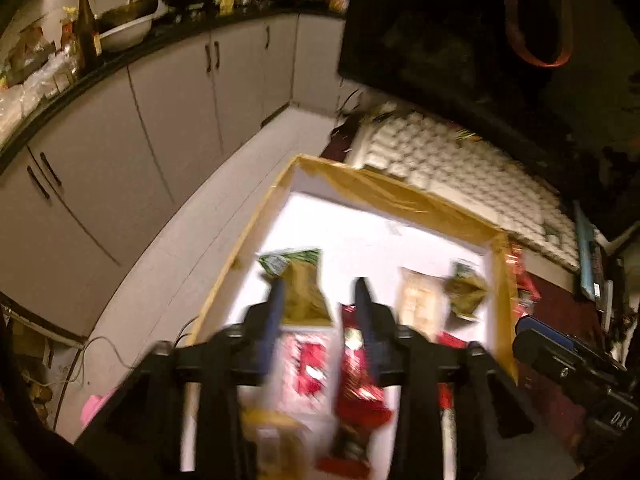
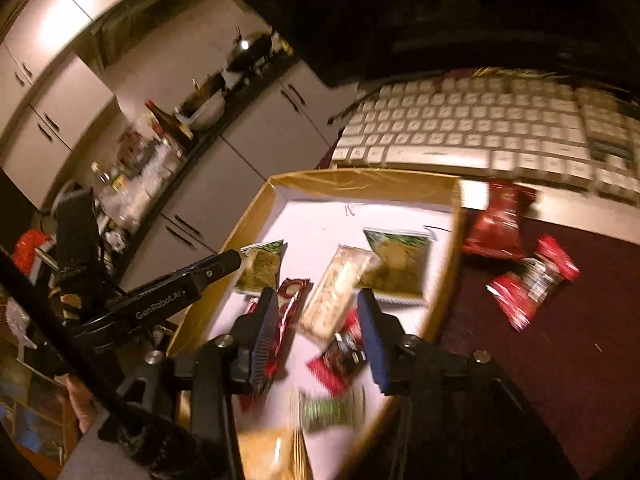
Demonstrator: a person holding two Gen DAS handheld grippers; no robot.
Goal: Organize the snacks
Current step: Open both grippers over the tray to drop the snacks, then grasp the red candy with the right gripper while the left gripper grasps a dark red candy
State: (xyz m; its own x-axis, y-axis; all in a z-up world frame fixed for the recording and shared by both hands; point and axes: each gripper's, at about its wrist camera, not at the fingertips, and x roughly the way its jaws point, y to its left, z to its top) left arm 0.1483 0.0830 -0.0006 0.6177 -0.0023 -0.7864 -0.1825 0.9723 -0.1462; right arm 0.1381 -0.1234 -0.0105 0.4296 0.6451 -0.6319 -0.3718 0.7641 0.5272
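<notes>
1. Far left in the right wrist view, a kitchen counter (image 2: 224, 128) runs along pale cabinets, crowded with a dark bottle (image 2: 166, 118), a metal bowl (image 2: 206, 112) and a wok (image 2: 250, 50).
2. The left gripper (image 2: 240, 258) reaches in from the left, its black finger tip at the left rim of the box. In its own view the left gripper (image 1: 320, 292) hangs over the box with blue pads parted and nothing between them.
3. The box (image 2: 256, 216), shallow, white-floored and edged in tan tape, sits in the middle and holds most of the snacks.
4. Inside it, from the left: a green packet (image 2: 262, 266) near the left wall, a dark red packet (image 2: 294, 292), a pale clear-wrapped snack (image 2: 340, 292) lying diagonally, and a second green packet (image 2: 398, 264) toward the right wall.
5. The right gripper (image 2: 318, 304) hovers above the near half of the box, jaws apart and empty; below it lie a red packet (image 2: 336, 360) and a blurred green-and-white one (image 2: 328, 410).
6. Behind the box a white keyboard (image 2: 480, 128) lies across the dark red surface (image 2: 560, 360).
7. Right of the box, outside it, a red bag (image 2: 498, 224) rests just beside the right wall, and a red-and-white packet (image 2: 534, 280) lies farther right.
</notes>
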